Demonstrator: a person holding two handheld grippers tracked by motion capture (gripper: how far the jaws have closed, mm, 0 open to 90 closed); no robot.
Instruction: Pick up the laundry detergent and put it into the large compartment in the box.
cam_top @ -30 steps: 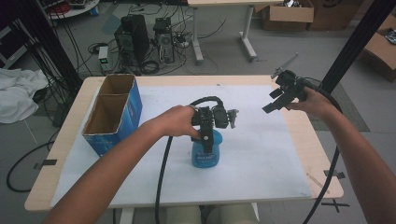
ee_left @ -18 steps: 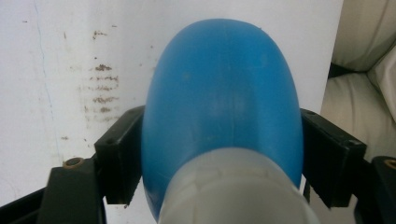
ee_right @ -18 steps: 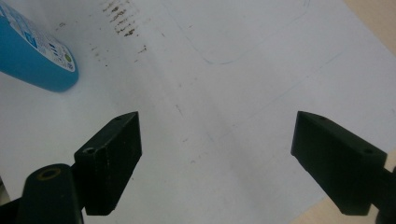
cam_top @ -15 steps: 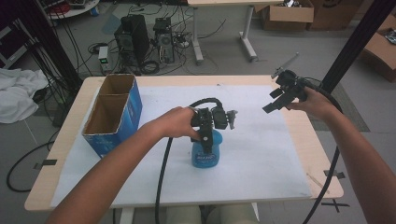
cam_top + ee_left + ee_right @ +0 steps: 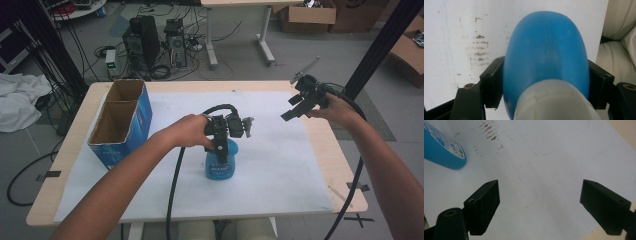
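Left gripper (image 5: pixel 220 147) points down over the middle of the bench, jaws pinching a blue bottle (image 5: pixel 220 165) on both sides just below its white cap (image 5: pixel 556 105); in the left gripper view both black pads press against the blue shoulder. Bottle stands upright on the sheet, near the centre, slightly toward the near edge.

Bench (image 5: pixel 345 175): light wood top, mostly covered by a white paper sheet (image 5: pixel 280 165) with faint brown scuffs and thin pencil-like lines (image 5: pixel 564 147).

Blue cardboard box (image 5: pixel 122 122) sits at the left side of the bench, open at the top, two compartments, one far and one near; contents cannot be made out. It is well apart from the bottle.

Right gripper (image 5: pixel 298 106) is held in the air above the far right part of the bench, jaws spread wide with nothing between them. In the right gripper view the bottle's base shows at upper left, well clear of the jaws.

Black cables (image 5: pixel 175 190) trail from both grippers toward the near edge.
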